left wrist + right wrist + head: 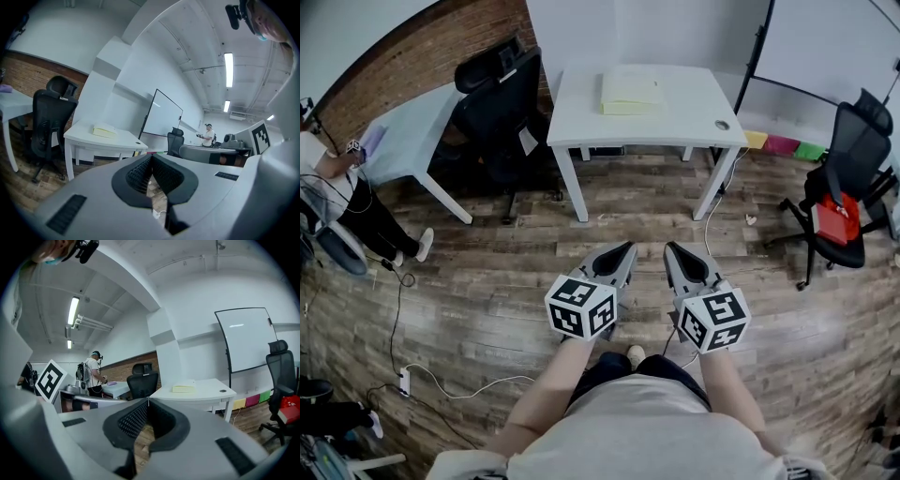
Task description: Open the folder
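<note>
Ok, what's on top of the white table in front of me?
A yellow folder lies flat near the white table's far edge; a round cable hole sits by the right front corner. The cover hides the folder's contents.

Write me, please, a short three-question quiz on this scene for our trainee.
1. True or false: the yellow folder lies on the white table.
2. Pick one. The left tongs and the right tongs are: A) both shut and empty; B) both wide open; C) both clamped on the folder.
3. In the head view, what colour is the item on the black chair at the right?

Key: 1 true; 2 A; 3 red.
</note>
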Demonstrator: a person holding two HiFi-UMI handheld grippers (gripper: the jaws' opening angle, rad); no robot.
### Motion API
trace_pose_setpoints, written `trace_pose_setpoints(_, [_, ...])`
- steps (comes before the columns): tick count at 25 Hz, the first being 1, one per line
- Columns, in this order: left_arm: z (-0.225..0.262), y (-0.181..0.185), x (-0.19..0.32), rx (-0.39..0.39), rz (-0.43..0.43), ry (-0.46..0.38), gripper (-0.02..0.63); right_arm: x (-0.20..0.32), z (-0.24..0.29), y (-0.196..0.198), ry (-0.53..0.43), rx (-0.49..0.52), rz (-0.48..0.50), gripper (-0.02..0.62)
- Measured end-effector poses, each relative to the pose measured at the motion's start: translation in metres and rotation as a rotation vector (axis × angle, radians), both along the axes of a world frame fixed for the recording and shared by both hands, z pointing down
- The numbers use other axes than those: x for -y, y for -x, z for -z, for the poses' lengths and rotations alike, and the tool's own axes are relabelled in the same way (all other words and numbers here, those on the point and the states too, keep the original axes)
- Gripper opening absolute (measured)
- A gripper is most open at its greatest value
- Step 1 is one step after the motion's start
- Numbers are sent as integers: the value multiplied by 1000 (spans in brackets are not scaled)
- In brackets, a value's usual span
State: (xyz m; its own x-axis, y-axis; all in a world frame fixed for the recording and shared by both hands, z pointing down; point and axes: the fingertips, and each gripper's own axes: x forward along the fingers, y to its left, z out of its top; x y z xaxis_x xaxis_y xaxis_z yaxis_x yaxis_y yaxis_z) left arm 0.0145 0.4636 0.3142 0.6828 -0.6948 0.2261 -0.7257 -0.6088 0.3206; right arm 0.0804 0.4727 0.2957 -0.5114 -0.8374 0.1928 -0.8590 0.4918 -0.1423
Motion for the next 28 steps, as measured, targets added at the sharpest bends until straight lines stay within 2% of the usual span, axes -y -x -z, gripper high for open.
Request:
trace_pose_setpoints(9, [-11,-26,3,-20,5,13,18,1,-16,-17,33,-3,17,23])
trace_pose_setpoints(15, [-20,-25,22,8,17,20,18,25,-23,-30,39,-3,-10,23])
trace_pose_setpoints(20, [-23,-12,59,82,36,-16,18,57,-32,-34,56,-8,-26,23])
trace_pose_setpoints(28, [-26,3,148,89,44,-27,18,146,-34,-24,47,-9,-32,23])
